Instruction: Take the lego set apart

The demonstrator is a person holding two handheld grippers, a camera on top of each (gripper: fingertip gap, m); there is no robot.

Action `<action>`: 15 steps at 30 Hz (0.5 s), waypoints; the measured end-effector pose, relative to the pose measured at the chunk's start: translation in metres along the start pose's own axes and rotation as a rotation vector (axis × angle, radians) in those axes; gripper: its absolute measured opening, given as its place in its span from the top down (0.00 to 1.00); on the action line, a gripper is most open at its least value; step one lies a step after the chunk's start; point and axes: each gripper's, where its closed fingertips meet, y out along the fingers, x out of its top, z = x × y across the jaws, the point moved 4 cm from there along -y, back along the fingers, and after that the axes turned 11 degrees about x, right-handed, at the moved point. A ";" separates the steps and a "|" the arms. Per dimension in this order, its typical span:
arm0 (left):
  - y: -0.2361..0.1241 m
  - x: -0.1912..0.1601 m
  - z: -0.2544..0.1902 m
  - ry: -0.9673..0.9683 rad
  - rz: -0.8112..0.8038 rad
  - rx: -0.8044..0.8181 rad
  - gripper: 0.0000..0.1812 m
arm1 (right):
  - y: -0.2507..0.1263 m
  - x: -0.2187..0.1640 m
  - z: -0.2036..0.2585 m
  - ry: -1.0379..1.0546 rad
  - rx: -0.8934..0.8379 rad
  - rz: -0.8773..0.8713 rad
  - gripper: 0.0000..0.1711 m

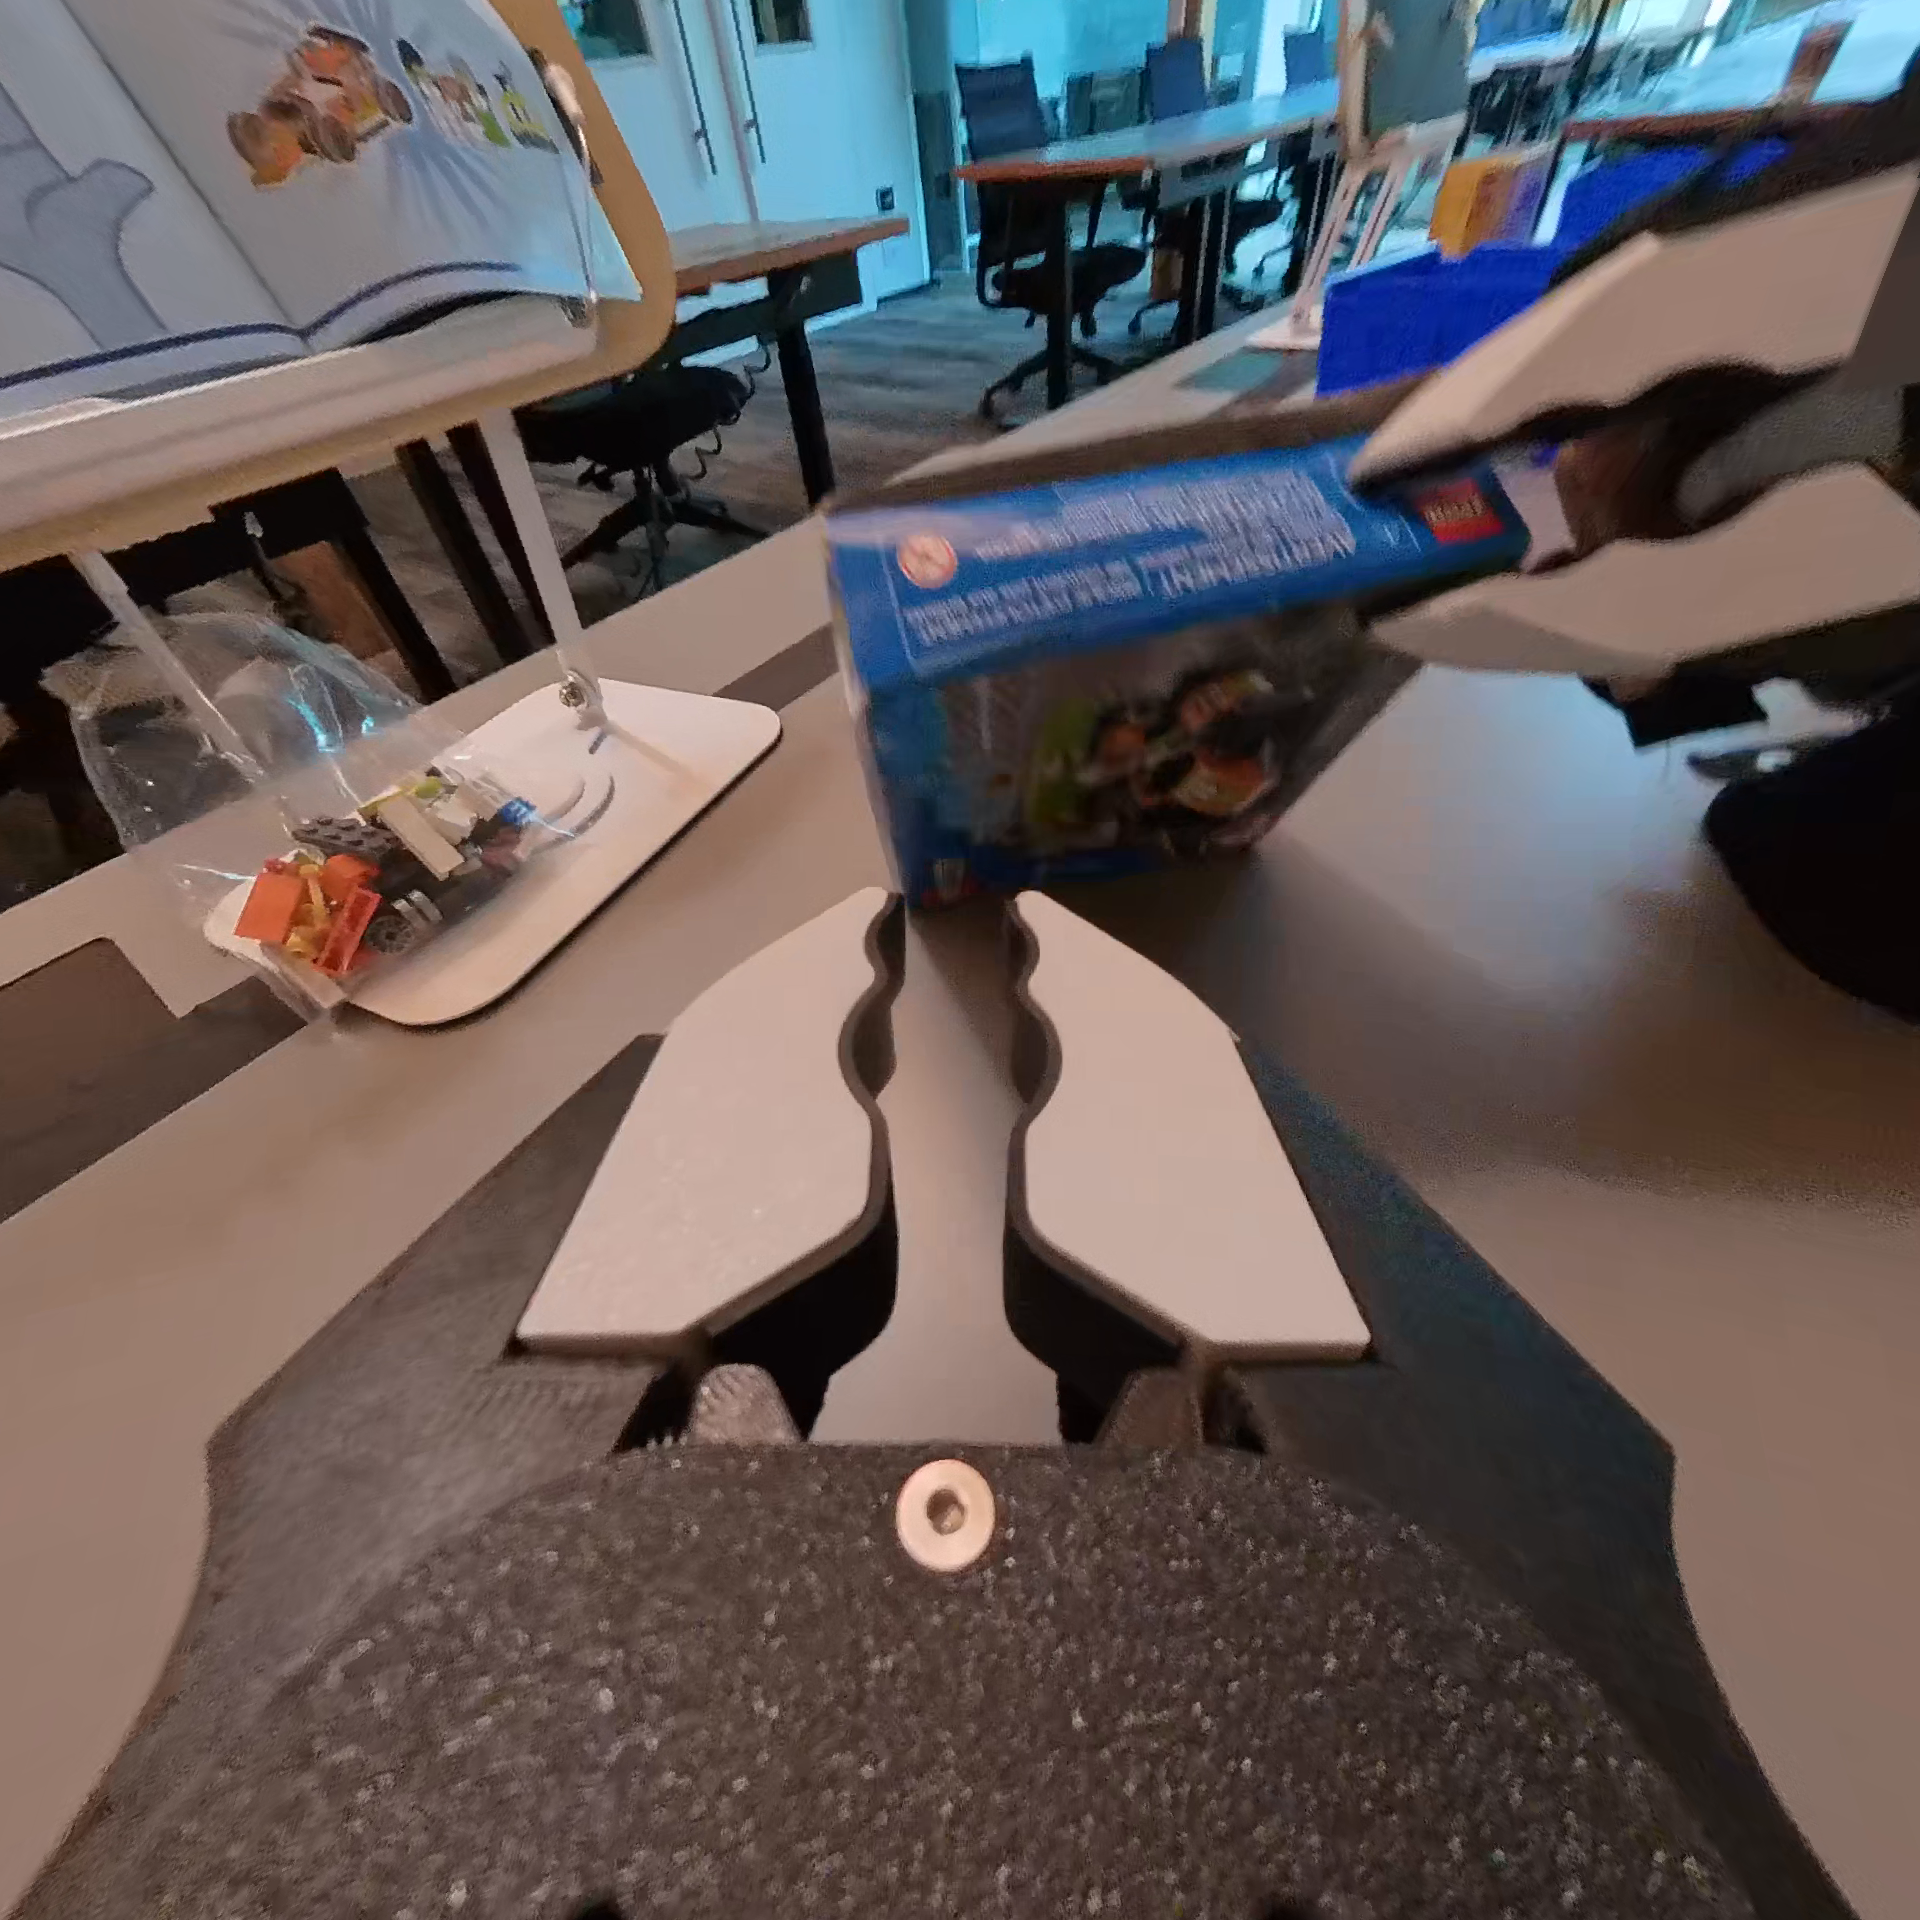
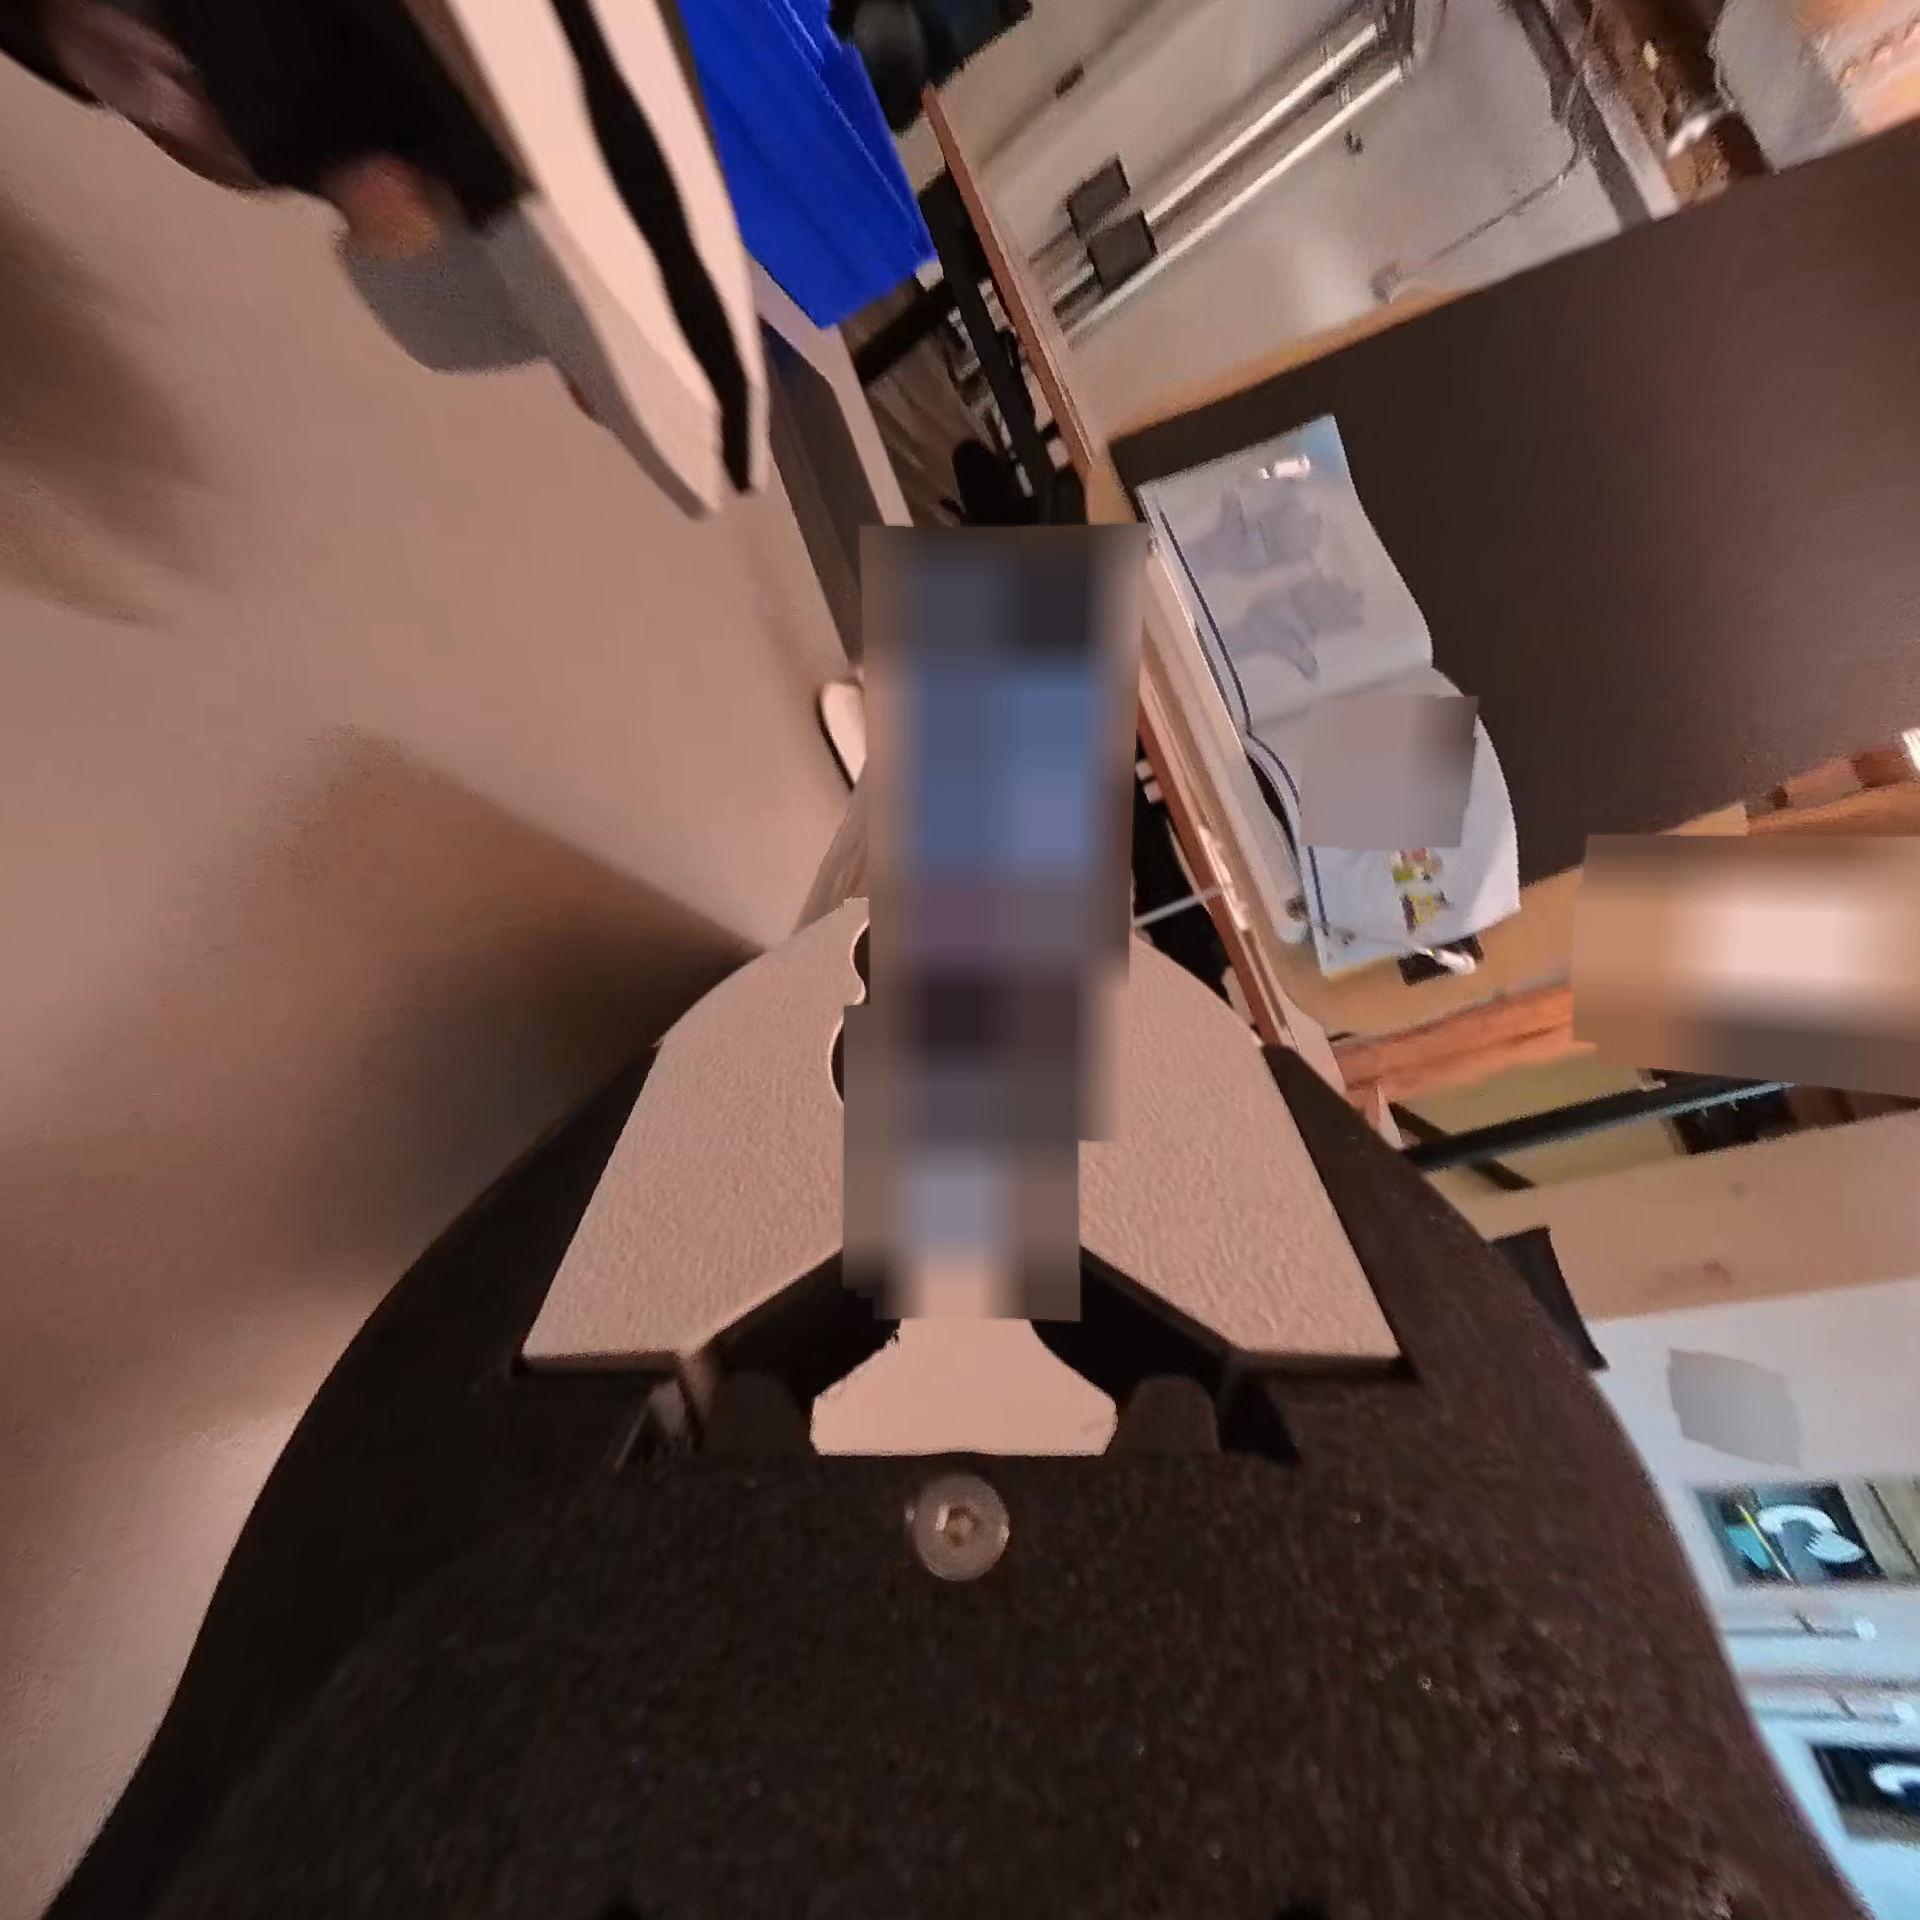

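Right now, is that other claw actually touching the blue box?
Touching. In the left wrist view the right gripper has its two fingers closed on the blue box's end, holding it tilted.

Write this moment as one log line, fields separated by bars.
right gripper: shut on box, tilted | left gripper: open, empty | bag: on stand base

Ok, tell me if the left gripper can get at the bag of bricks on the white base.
Probably yes. The left gripper is open and empty, and the bag of bricks lies uncovered to its left; the box, held by the right gripper, sits off that path.
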 end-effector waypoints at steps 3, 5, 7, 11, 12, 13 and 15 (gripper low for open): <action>-0.004 -0.001 0.009 -0.045 -0.020 -0.061 0.80 | -0.006 0.017 0.013 0.057 0.024 -0.090 0.86; -0.005 -0.004 0.010 -0.024 -0.036 -0.089 0.76 | -0.014 0.024 0.014 0.135 0.063 -0.172 0.86; -0.005 -0.005 -0.002 0.012 -0.064 -0.160 0.70 | -0.022 0.030 0.016 0.190 0.133 -0.246 0.86; -0.003 -0.014 -0.037 0.143 -0.051 -0.292 0.59 | -0.038 0.034 0.020 0.302 0.261 -0.412 0.87; -0.001 -0.016 -0.044 0.161 -0.046 -0.314 0.57 | -0.042 0.035 0.022 0.322 0.294 -0.447 0.87; 0.000 -0.018 -0.050 0.167 -0.043 -0.338 0.57 | -0.045 0.036 0.023 0.339 0.325 -0.474 0.87; 0.002 -0.019 -0.057 0.189 -0.051 -0.337 0.61 | -0.048 0.035 0.023 0.353 0.352 -0.491 0.87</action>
